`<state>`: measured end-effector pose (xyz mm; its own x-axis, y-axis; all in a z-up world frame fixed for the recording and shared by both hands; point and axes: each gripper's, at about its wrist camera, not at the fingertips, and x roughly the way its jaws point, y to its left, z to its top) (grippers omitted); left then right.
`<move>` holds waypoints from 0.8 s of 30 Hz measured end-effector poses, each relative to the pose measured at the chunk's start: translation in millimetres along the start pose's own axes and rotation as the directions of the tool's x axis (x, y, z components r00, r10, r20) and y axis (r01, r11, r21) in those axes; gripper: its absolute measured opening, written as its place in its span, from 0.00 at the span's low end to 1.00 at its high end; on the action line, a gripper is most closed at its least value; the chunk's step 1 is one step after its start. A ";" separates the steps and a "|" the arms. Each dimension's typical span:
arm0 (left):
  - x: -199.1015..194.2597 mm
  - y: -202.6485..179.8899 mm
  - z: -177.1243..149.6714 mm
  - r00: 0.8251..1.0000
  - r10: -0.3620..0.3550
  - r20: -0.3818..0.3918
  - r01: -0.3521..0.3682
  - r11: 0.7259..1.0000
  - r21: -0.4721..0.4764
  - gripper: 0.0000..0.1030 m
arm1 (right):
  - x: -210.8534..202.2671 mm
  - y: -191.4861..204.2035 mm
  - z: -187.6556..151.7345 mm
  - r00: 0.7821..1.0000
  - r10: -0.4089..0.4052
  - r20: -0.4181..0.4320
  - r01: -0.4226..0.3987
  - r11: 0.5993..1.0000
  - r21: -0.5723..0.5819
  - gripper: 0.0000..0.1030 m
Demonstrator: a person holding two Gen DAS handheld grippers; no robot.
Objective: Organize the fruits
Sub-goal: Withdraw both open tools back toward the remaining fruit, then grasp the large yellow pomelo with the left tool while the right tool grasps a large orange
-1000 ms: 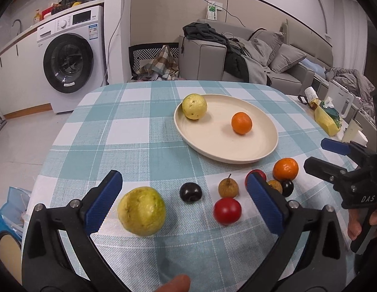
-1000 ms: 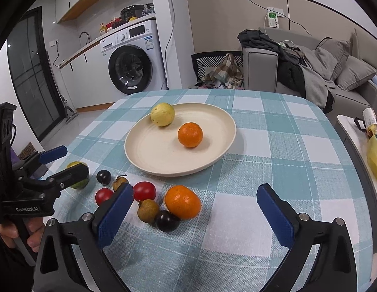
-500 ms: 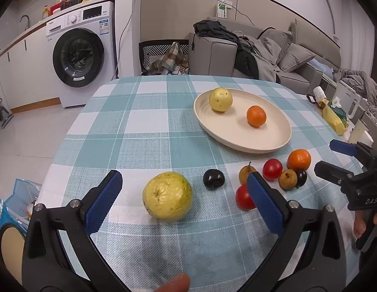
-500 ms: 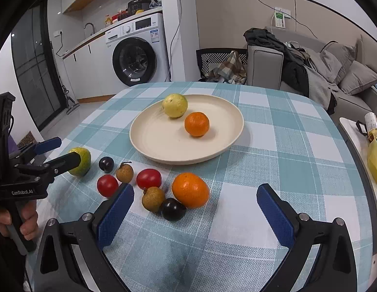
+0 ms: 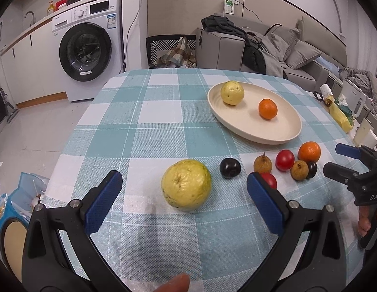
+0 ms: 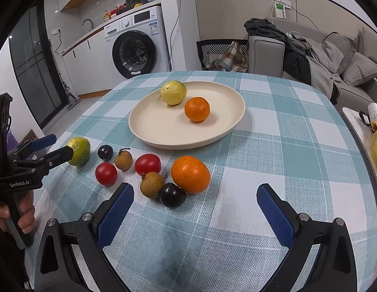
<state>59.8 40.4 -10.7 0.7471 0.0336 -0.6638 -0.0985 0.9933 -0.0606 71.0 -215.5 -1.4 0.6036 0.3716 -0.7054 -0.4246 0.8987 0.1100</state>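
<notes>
Left gripper point(image 5: 183, 192) spread wide, empty, lined up on the near guava point(image 5: 186, 185) on the checked cloth. Right gripper point(image 6: 194, 204) also apart, nothing held, behind the loose orange point(image 6: 190, 174) and dark plum point(image 6: 172, 194). Risk: round fruit may roll off if nudged off-centre. Farther, plate point(image 6: 149, 131) holds a second guava point(image 6: 173, 92) and an orange point(image 6: 197, 109). Readable: "GenRobot.AI", "DAS" on the gripper bodies.

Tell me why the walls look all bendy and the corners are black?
Left wrist view: the fisheye lens curves the washing machine and blacks out the corners. Right wrist view: same bending; the plate stays sharp, and a soft dark shadow falls on the tablecloth between the right gripper fingers.
</notes>
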 end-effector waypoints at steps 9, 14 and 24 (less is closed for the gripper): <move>11.3 10.6 -2.4 1.000 0.003 -0.027 -0.005 0.999 -0.050 0.99 | 5.7 -10.4 1.6 0.998 0.056 -0.028 -0.054 0.996 0.070 1.00; 18.3 9.1 -3.1 0.999 0.019 -0.039 -0.021 0.999 -0.043 0.99 | 11.2 -12.2 3.0 0.996 0.075 -0.041 -0.072 0.994 0.084 0.99; 26.8 14.4 -3.0 0.998 -0.005 -0.058 0.001 0.998 -0.066 0.92 | 23.3 -11.5 9.2 0.991 0.122 -0.053 -0.116 0.987 0.112 0.86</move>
<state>76.4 55.2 -31.6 0.7080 0.0220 -0.7058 -0.1410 0.9838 -0.1107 96.1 -215.0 -12.7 0.5107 0.4659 -0.7226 -0.4133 0.8700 0.2689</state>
